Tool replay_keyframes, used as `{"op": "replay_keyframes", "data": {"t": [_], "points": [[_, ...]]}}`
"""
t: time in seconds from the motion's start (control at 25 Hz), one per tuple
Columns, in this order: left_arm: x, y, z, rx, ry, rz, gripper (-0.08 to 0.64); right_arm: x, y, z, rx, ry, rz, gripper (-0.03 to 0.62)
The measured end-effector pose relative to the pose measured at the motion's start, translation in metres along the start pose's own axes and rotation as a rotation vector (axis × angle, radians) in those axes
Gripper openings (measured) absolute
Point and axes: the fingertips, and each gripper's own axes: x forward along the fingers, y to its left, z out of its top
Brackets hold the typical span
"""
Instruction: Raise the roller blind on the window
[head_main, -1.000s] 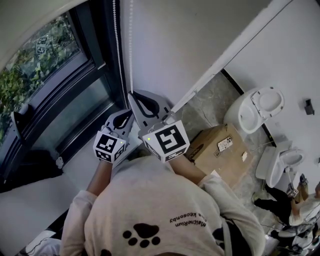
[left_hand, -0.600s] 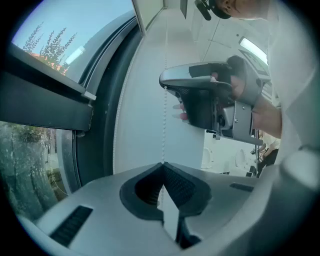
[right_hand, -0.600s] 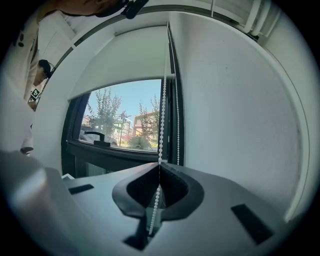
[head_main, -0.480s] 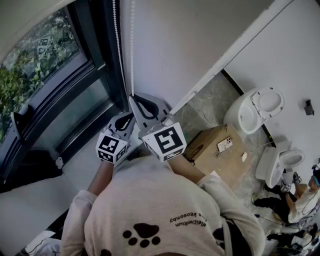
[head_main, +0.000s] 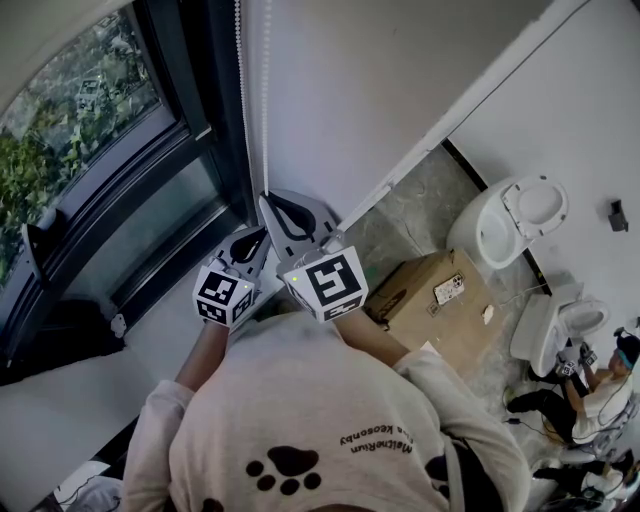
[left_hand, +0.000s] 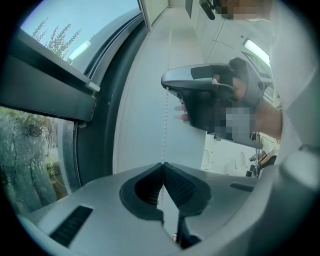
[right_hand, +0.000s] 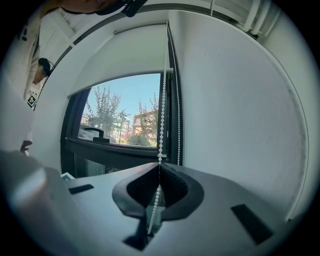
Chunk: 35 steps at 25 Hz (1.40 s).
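Note:
A white bead chain (head_main: 265, 100) hangs in two strands down the wall beside the dark-framed window (head_main: 90, 130). My right gripper (head_main: 268, 197) is shut on one strand, which runs up from its jaws (right_hand: 160, 162) to the top of the frame. Just below and to its left, my left gripper (head_main: 262, 232) is shut on a strand too (left_hand: 162, 162). In the left gripper view the right gripper (left_hand: 215, 95) shows above. The white roller blind (right_hand: 120, 55) covers the upper part of the window; trees and sky show below its lower edge.
A white sill (head_main: 160, 330) runs under the window, with a black handle (right_hand: 95, 131) on the frame. To the right, on the floor, stand a cardboard box (head_main: 435, 295) and two toilets (head_main: 515, 220) (head_main: 560, 325). A person (head_main: 590, 385) sits at the far lower right.
Both grippers have crept slightly downward, still shut on the chain. The person at the lower right has shifted.

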Motion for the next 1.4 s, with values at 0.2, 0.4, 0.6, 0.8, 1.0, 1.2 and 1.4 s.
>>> {"op": "replay_keyframes", "data": {"t": [0.2,0.4,0.6,0.8,1.0,1.2,1.4], "points": [[-0.006,0.0,0.007,0.021,-0.019,0.009,0.017,0.0,0.0,0.0,-0.001,-0.001,-0.003,0.009],[-0.024,0.001,0.047,-0.001,-0.113,0.002,0.043,0.001,-0.002,0.0,0.003,-0.004,-0.009,0.009],[-0.049,0.006,0.114,-0.011,-0.201,-0.014,0.063,0.0,0.001,0.0,0.009,-0.007,-0.008,0.009],[-0.061,0.004,0.179,0.043,-0.215,-0.046,0.063,-0.001,0.001,0.002,0.009,-0.008,-0.006,0.009],[-0.057,-0.01,0.225,0.112,-0.244,-0.086,0.063,0.0,0.002,0.001,0.015,-0.005,-0.006,0.009],[-0.048,-0.02,0.249,0.165,-0.261,-0.094,0.063,-0.002,0.002,0.002,0.008,-0.006,-0.008,0.009],[-0.042,-0.02,0.257,0.187,-0.246,-0.09,0.054,-0.003,0.003,0.002,-0.001,-0.008,-0.006,0.009]]}}
